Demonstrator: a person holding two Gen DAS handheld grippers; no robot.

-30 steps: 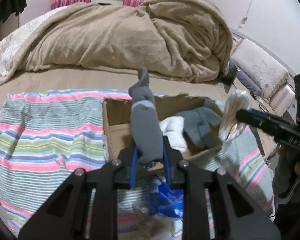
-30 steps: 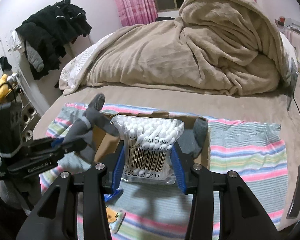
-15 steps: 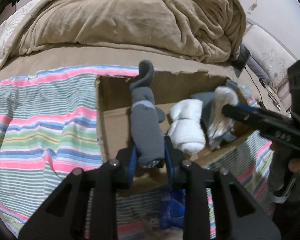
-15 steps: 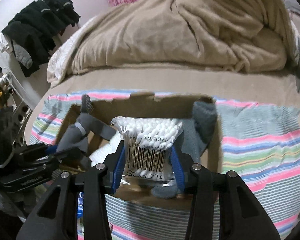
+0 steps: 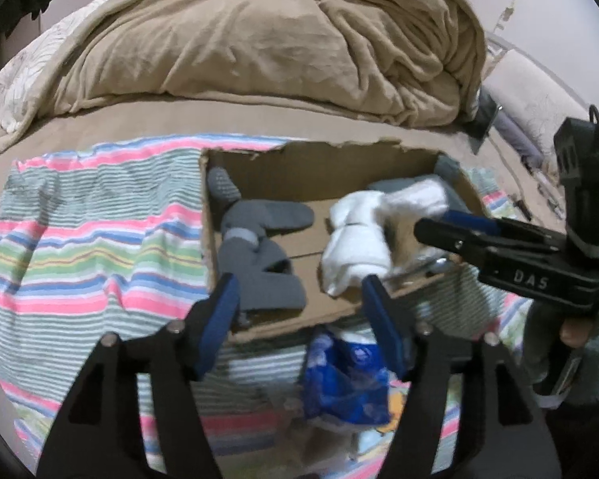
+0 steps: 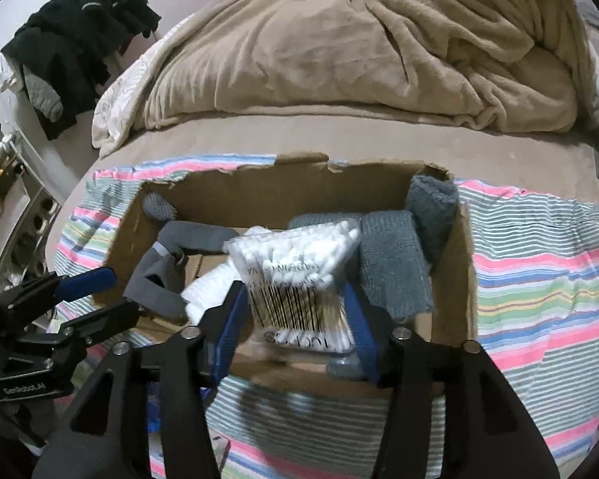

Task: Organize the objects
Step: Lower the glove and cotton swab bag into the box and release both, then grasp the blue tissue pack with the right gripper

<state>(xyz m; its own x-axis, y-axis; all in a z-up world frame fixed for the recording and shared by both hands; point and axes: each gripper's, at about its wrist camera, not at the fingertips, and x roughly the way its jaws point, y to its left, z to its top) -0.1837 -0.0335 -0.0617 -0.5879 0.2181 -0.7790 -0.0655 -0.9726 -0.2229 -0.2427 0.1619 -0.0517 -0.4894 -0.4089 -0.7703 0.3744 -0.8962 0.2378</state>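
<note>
A cardboard box (image 5: pixel 319 167) (image 6: pixel 469 255) sits on a striped cloth on the bed. A grey sock (image 5: pixel 259 255) (image 6: pixel 167 263) lies in its left part. My left gripper (image 5: pixel 299 311) is open above the box's near wall, apart from the sock. A white sock roll (image 5: pixel 359 247) lies in the middle. My right gripper (image 6: pixel 295 319) is open around a clear bag of cotton swabs (image 6: pixel 299 275), which rests in the box. The right gripper also shows in the left wrist view (image 5: pixel 439 227). Grey socks (image 6: pixel 395 267) lie at the box's right.
A striped cloth (image 5: pixel 80 247) (image 6: pixel 539 279) covers the bed's near part. A beige blanket (image 5: pixel 259 40) (image 6: pixel 359 48) is heaped behind the box. A blue plastic packet (image 5: pixel 343 383) lies in front of the box. Dark clothes (image 6: pixel 80 40) hang at the left.
My left gripper opened and let the grey sock drop into the box. My right gripper lowered the cotton swab bag into the box and opened around it.
</note>
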